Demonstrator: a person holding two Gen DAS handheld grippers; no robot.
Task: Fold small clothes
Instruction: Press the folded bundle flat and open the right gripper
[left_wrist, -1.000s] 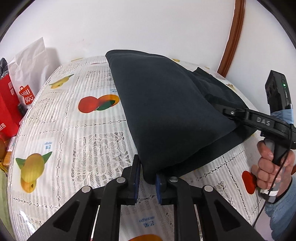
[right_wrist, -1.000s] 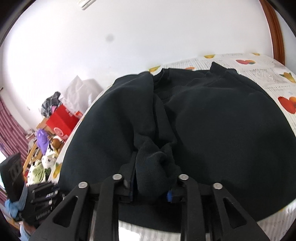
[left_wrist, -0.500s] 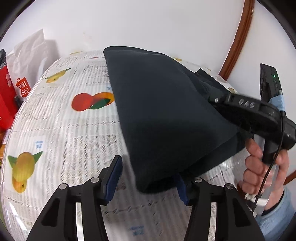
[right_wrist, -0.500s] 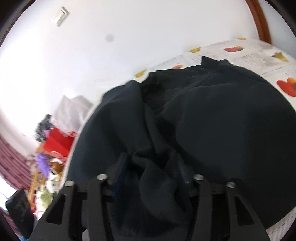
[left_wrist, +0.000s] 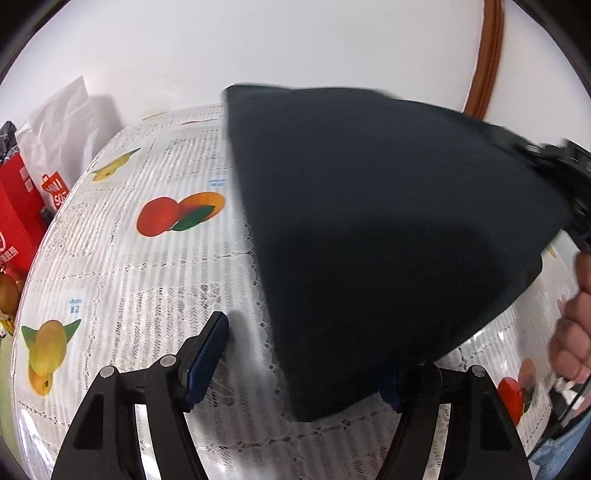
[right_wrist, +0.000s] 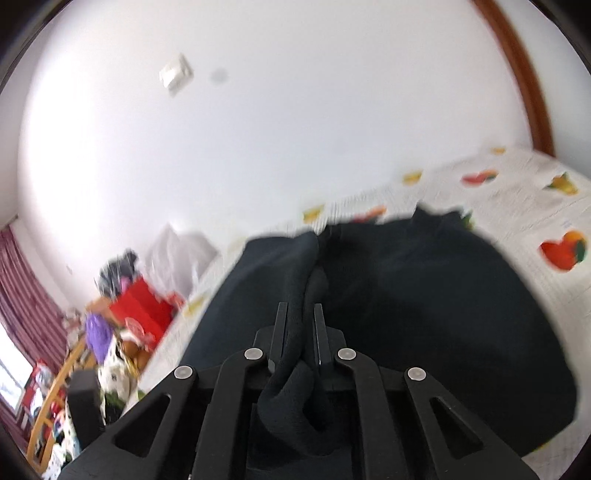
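Dark garment (left_wrist: 388, 221): soft, limp, light; right gripper (right_wrist: 299, 332) fingers pinch a bunched fold, left gripper (left_wrist: 306, 365) fingers spread; grip hems.

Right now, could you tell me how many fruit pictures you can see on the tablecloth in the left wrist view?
4. A yellow one far left, a red-orange pair beside the dark garment, a yellow-green one near left, a red one near right. The garment may hide others.

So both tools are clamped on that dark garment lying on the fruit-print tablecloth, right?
Not both. In the left wrist view the left gripper has its jaws spread wide, the dark garment loose between them on the fruit-print tablecloth. Only the right gripper, in the right wrist view, is clamped on it.
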